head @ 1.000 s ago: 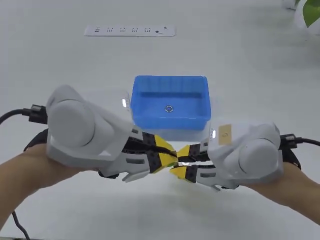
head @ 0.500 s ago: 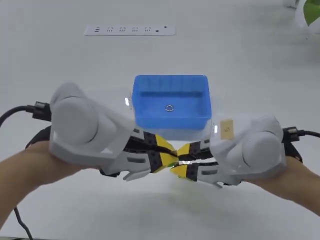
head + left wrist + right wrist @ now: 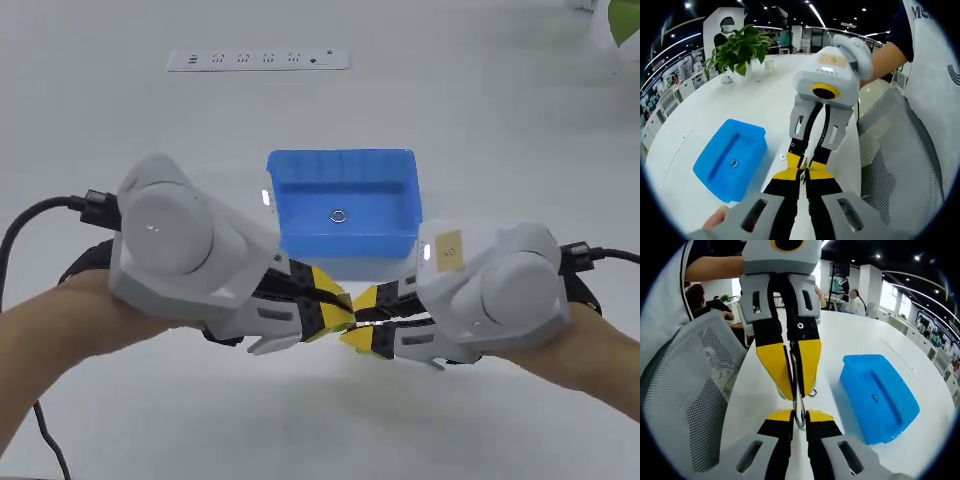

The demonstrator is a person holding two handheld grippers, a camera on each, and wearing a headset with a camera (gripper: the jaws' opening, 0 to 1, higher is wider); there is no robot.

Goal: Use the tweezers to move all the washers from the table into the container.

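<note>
Looking down through the headset, I see a smooth white table [image 3: 480,120] stretching away, with a white power strip [image 3: 258,60] lying flat near its far side and a green plant [image 3: 625,20] at the far right corner. The blue container [image 3: 340,245] sits on the table just beyond my two claws, open side up, with one washer [image 3: 338,216] on its floor.

The left claw [image 3: 335,312] and the right claw [image 3: 360,325] point at each other, tip to tip, low over the table in front of the container. The tweezers [image 3: 797,385] run as a thin metal strip from one to the other. The left claw's yellow jaws are pressed together on one end, and the right claw's jaws are closed on the rounded end.

In the right gripper view, a second washer [image 3: 812,392] lies on the table just beside the claw tips, well short of the container.

Around the table is a large open office with a dark ceiling, rows of bright lights, and more white tables further back. A grey mesh chair [image 3: 685,390] stands close against the near edge of the table.
</note>
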